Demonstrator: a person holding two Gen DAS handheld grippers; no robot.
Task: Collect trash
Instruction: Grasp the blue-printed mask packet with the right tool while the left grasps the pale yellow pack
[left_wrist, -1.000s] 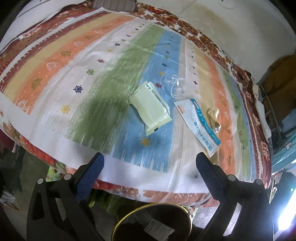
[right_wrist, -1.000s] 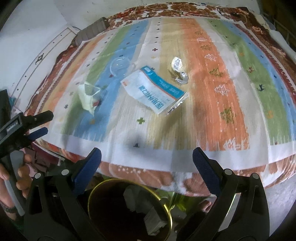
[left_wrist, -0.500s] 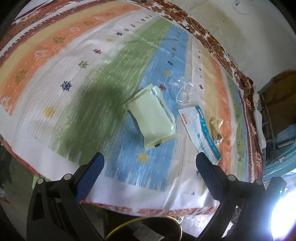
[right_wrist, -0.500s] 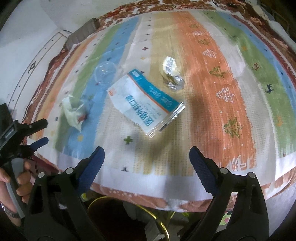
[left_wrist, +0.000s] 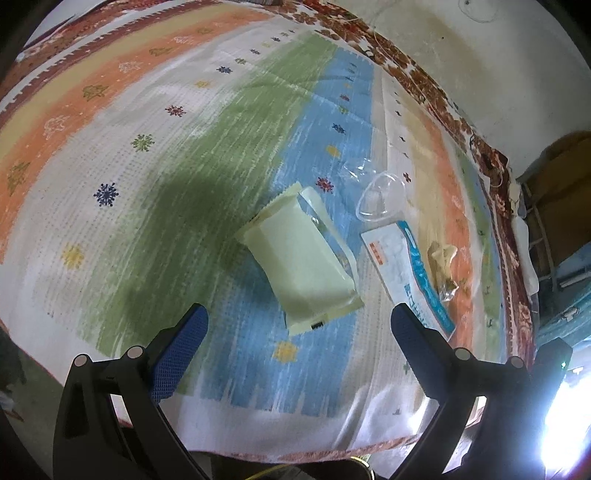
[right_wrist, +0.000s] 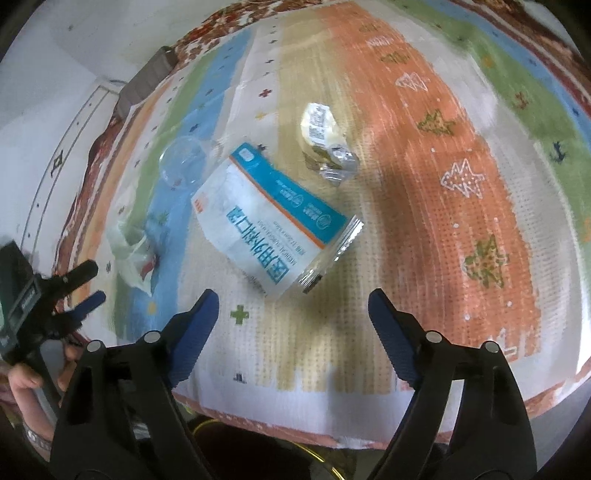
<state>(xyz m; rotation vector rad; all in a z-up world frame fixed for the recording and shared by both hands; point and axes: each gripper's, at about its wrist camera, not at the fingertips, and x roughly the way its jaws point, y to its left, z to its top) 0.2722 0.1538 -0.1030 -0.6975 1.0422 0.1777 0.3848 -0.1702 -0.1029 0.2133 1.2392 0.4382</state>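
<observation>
Nothing is collected yet: the pale green wrapper (left_wrist: 303, 258), blue-and-white mask packet (right_wrist: 273, 225), clear plastic cup (left_wrist: 380, 199) and crumpled wrapper (right_wrist: 325, 140) lie on the striped bedspread (left_wrist: 166, 147). The left tool (left_wrist: 299, 332) hangs apart and empty; the right tool (right_wrist: 293, 314), also empty, has just been narrowing.

Both grippers closer over the litter, right gripper (right_wrist: 293, 317) jaws narrowing — nothing between.

Left gripper (left_wrist: 299, 326): I hold it angled steeply downward, jaws spread wide, nothing between the blue pads. Right gripper (right_wrist: 293, 312): same downward tilt, jaws apart (they have just been closing a little), nothing gripped. My left hand (right_wrist: 33, 373) wraps its gripper's handle.
</observation>
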